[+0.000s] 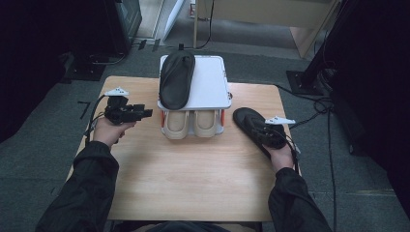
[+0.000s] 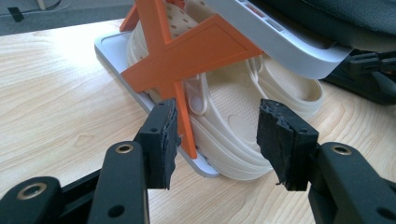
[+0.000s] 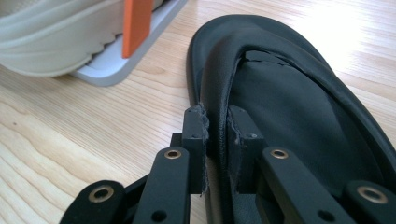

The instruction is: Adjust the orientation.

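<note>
1. Right gripper (image 3: 215,126) pinched on the strap of the black sandal (image 3: 280,102), which lies flat on the bench (image 1: 193,169) right of the rack; grip on the strap probably for lifting.
2. Left gripper (image 2: 217,135) stands wide, empty, aimed at the beige clogs (image 2: 243,107) on the bottom tier, not touching.
3. Second black sandal (image 1: 176,77) already lies on the white shoe rack (image 1: 212,82) top, so this one likely goes beside it.
4. Bench is light wood; grey carpet floor (image 1: 43,159), cables, dark stands around.
</note>
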